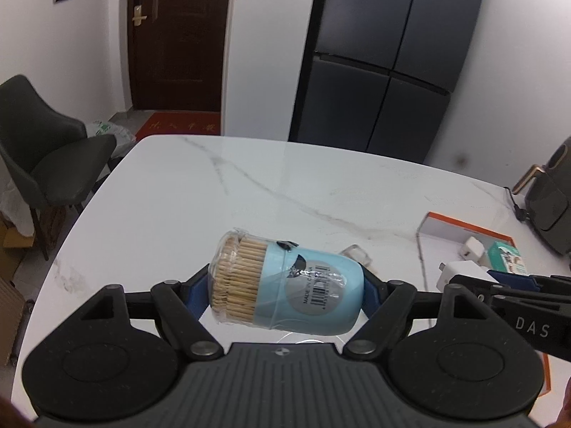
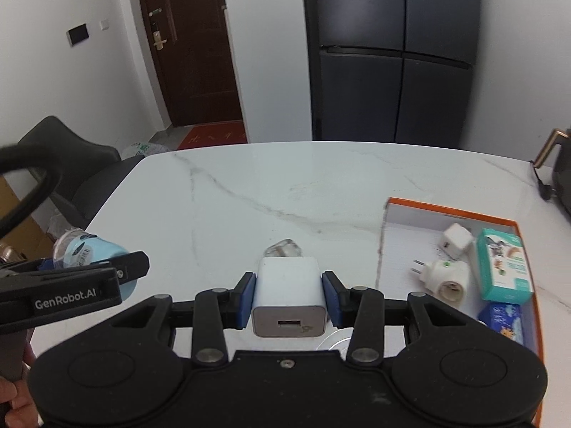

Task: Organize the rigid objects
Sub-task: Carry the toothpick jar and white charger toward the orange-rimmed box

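Two loads: one item is carried in each gripper, and both are held above the white marble counter (image 1: 185,192).
Left gripper: the left gripper (image 1: 285,290) is seen with its jaws clamped on a toothpick jar (image 1: 285,285), gripped end to end.
Jar axis: the jar's long axis is laid crosswise, running from one blue pad to the other; the clear-capped toothpick end is turned to the left and the light-blue base to the right. Whether the jar is touching the counter cannot be told.
Right gripper: the right gripper (image 2: 289,294) is seen with its jaws closed on a white USB charger (image 2: 289,297), held by its two flat sides, with the USB port turned back toward the camera.
Tray: an orange-rimmed white tray (image 2: 403,224) is placed on the counter to the right of both grippers; a small white charger cube (image 2: 455,240), a white plug adapter (image 2: 446,278), a green carton (image 2: 505,267) and a blue packet (image 2: 503,321) are already held in it.
Deciding relation: the tray is found ahead and to the right of the right-hand jaws and close by, while the left gripper is set farther off on the other side, with the right gripper between it and the tray. The right side is judged the nearer for the next drop.
Loose piece: a small clear plastic item (image 2: 283,248) is left on the counter just beyond the charger; its kind cannot be told.
Risk: the wrapped jar is judged liable to roll if it is released on its side.
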A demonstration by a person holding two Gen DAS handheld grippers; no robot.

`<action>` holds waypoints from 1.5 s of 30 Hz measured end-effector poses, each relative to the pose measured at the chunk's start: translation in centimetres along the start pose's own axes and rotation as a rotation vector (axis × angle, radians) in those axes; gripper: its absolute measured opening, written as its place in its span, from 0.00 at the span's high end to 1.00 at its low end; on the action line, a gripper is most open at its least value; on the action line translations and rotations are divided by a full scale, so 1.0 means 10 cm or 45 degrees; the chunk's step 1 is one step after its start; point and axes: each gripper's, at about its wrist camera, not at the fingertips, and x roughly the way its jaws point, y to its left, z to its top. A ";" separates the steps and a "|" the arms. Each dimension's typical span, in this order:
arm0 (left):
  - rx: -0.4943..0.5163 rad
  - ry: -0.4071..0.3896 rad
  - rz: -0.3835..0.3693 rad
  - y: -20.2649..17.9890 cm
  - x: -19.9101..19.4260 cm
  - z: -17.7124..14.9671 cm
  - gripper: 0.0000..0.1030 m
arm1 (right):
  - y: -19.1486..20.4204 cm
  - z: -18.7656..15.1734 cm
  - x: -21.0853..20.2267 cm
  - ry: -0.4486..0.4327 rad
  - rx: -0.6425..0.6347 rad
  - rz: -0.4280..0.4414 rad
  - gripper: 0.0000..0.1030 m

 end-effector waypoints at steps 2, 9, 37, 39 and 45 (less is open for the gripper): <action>0.011 -0.004 -0.006 -0.07 -0.03 -0.01 0.22 | -0.08 -0.02 -0.06 -0.011 0.012 -0.010 0.51; 0.062 -0.023 -0.033 -0.29 -0.10 -0.02 0.22 | -0.27 -0.10 -0.27 -0.043 0.056 -0.034 0.51; 0.200 -0.002 -0.155 -0.87 -0.10 -0.11 0.22 | -0.88 -0.20 -0.54 -0.084 0.196 -0.148 0.51; 0.209 0.003 -0.164 -0.90 -0.09 -0.11 0.22 | -0.92 -0.21 -0.55 -0.085 0.202 -0.154 0.51; 0.238 0.012 -0.195 -1.04 -0.07 -0.14 0.22 | -1.02 -0.23 -0.60 -0.089 0.227 -0.175 0.51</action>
